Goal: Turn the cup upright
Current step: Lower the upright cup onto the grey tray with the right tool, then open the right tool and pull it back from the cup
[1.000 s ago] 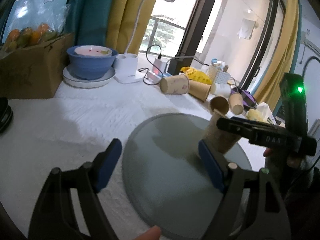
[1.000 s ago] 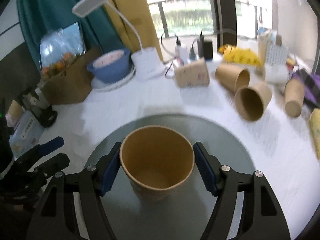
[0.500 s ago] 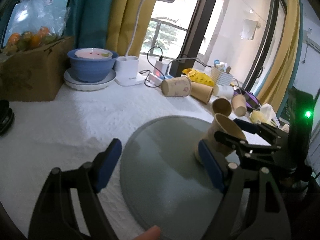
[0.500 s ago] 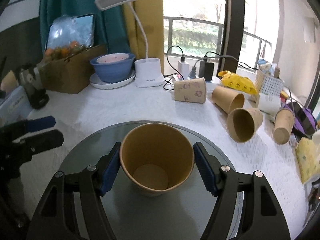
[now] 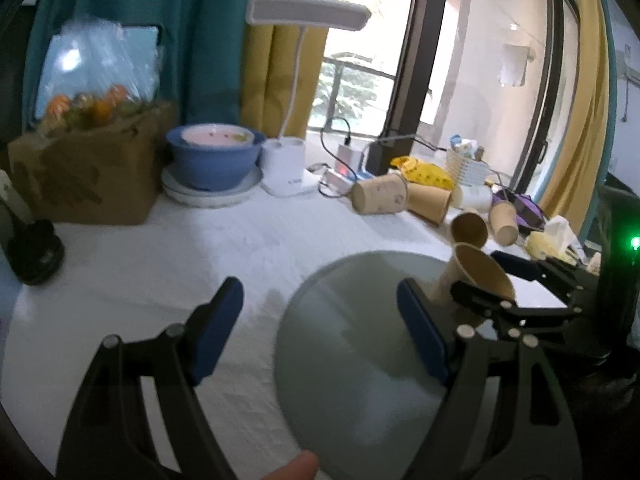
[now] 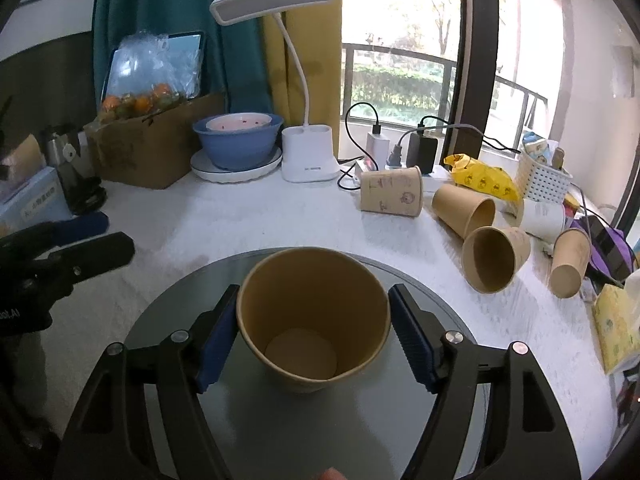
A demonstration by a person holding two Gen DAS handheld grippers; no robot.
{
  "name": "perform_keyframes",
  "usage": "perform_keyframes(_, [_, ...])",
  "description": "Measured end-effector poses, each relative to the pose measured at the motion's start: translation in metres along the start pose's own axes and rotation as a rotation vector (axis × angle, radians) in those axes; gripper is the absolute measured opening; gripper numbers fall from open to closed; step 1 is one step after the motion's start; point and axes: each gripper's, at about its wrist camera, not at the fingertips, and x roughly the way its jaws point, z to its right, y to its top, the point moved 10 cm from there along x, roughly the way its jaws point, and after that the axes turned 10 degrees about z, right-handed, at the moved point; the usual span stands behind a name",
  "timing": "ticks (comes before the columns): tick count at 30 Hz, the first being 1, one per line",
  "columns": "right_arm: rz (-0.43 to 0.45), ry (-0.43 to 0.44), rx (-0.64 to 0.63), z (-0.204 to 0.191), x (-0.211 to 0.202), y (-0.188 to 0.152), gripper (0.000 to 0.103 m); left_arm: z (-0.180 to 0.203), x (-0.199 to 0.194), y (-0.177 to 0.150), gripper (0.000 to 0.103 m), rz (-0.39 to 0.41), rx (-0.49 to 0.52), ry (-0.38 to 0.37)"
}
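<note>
A brown paper cup (image 6: 314,320) sits between my right gripper's (image 6: 314,332) blue pads, mouth toward the camera, its base on or just above the round grey glass disc (image 6: 180,320). The pads press its rim on both sides. In the left wrist view the same cup (image 5: 476,276) leans at the disc's (image 5: 352,344) right side, held by the right gripper (image 5: 500,280). My left gripper (image 5: 320,332) is open and empty above the disc's left edge and the white tablecloth (image 5: 160,272).
Several paper cups (image 6: 494,258) lie on their sides at the back right. A white desk lamp (image 6: 306,160), chargers and cables, a blue bowl on plates (image 6: 236,146), a cardboard box of fruit (image 6: 152,148) and a white basket (image 6: 542,178) line the back.
The right gripper has tipped the cup from lying toward upright on the disc. The left gripper has drawn back to the left, away from the cup.
</note>
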Motion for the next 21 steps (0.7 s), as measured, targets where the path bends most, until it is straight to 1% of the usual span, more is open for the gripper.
perform_keyframes(3, [0.022, 0.008, 0.031, 0.003, -0.012, 0.005, 0.079, -0.003, -0.012, 0.006, 0.082, 0.039, -0.005, 0.022])
perform_keyframes(4, [0.035, 0.010, 0.037, 0.003, -0.017, 0.007, 0.081, -0.003, -0.016, 0.008, 0.086, 0.056, -0.008, 0.031])
perform_keyframes(5, [0.051, 0.011, 0.042, 0.004, -0.024, 0.009, 0.082, -0.002, -0.022, 0.011, 0.087, 0.076, -0.013, 0.038])
perform_keyframes(10, [0.101, 0.021, 0.059, 0.006, -0.052, 0.019, 0.083, 0.012, -0.049, 0.027, 0.087, 0.139, 0.000, 0.029])
perform_keyframes(15, [0.167, -0.028, 0.081, 0.016, -0.092, 0.030, 0.086, 0.026, -0.075, 0.042, 0.088, 0.215, 0.007, 0.022])
perform_keyframes(16, [0.180, -0.046, 0.080, 0.018, -0.102, 0.032, 0.087, 0.029, -0.080, 0.045, 0.088, 0.228, 0.013, 0.031])
perform_keyframes(19, [0.208, -0.095, 0.070, 0.022, -0.122, 0.035, 0.089, 0.035, -0.099, 0.056, 0.088, 0.284, 0.045, 0.093])
perform_keyframes(21, [0.211, -0.121, 0.060, 0.024, -0.135, 0.038, 0.089, 0.042, -0.109, 0.061, 0.088, 0.306, 0.055, 0.088])
